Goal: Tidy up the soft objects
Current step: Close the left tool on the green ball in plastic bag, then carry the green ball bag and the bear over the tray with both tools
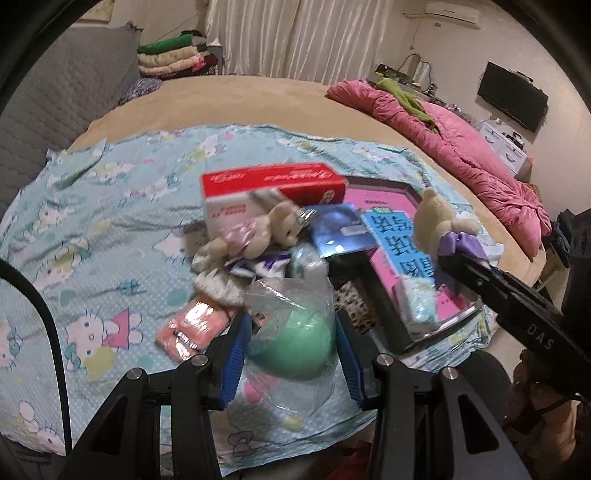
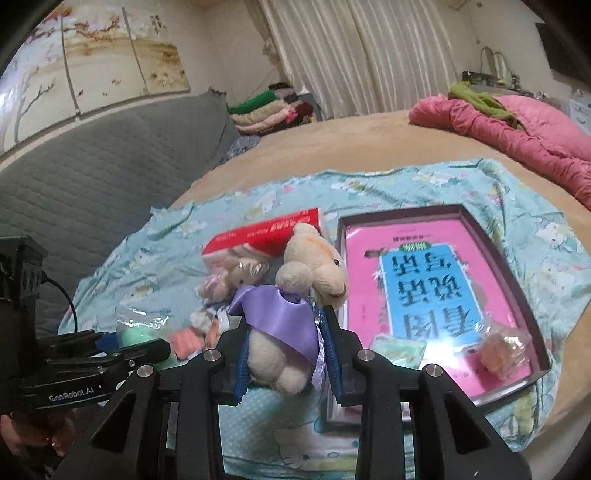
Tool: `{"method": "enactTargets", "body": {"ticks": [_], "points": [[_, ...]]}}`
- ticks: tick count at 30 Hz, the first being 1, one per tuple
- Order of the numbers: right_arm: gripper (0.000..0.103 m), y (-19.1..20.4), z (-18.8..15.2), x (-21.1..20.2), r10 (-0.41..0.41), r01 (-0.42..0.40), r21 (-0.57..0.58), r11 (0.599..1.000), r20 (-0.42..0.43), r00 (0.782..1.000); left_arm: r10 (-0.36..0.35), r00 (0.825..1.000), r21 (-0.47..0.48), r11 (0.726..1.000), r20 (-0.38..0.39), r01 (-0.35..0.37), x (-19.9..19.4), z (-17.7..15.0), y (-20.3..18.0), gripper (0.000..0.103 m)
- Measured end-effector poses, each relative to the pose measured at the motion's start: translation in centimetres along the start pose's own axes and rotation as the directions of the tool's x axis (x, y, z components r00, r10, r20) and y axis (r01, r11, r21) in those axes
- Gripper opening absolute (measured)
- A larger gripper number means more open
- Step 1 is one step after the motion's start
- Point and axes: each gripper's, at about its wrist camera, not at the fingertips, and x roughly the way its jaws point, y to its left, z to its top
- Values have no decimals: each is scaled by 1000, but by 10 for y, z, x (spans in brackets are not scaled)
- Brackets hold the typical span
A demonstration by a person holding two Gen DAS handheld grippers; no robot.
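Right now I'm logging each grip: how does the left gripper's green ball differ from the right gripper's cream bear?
The green ball is smooth, round and sealed in a clear bag; the cream bear is fuzzy, unbagged and wears a purple ribbon. Each is held off the bed between blue pads, in the left gripper and the right gripper.

A wide bed point(image 1: 295, 96) with a tan cover fills the middle of both views. A pale blue cartoon-cat sheet point(image 1: 92, 229) lies spread over its near part. At the left, a grey quilted headboard point(image 2: 92, 177) rises, and above it in the upper left of the right wrist view hangs a painted panel point(image 2: 92, 55) of branches and blossoms. White pleated curtains point(image 1: 295, 33) hang along the top centre. A stack of folded blankets point(image 1: 173, 55) sits beside them. A crumpled pink quilt point(image 1: 461, 136) lies along the bed's right side. At far right a dark wall-mounted screen point(image 1: 511, 96) hangs, and an air conditioner point(image 1: 452, 13) sits at the top right. Walls are cream; the light is soft and indoor.
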Motion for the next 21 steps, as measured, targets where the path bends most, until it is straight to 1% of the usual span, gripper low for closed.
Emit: {"method": "enactTargets", "body": {"ticks": [5, 9, 17, 21], "points": [[34, -8, 4, -12, -30, 30, 10, 1000, 43, 999, -3, 1000, 36, 999, 17, 2, -7, 14, -21, 46], [34, -14, 8, -19, -50, 49, 15, 999, 71, 996, -31, 1000, 40, 999, 3, 31, -7, 20, -39, 46], [34, -33, 11, -30, -84, 80, 48, 996, 106, 991, -30, 999, 115, 993, -12, 31, 0, 25, -74, 46], [34, -44, 13, -36, -113, 106, 63, 992, 124, 986, -26, 1000, 146, 989, -6, 27, 4, 33, -87, 46]]}}
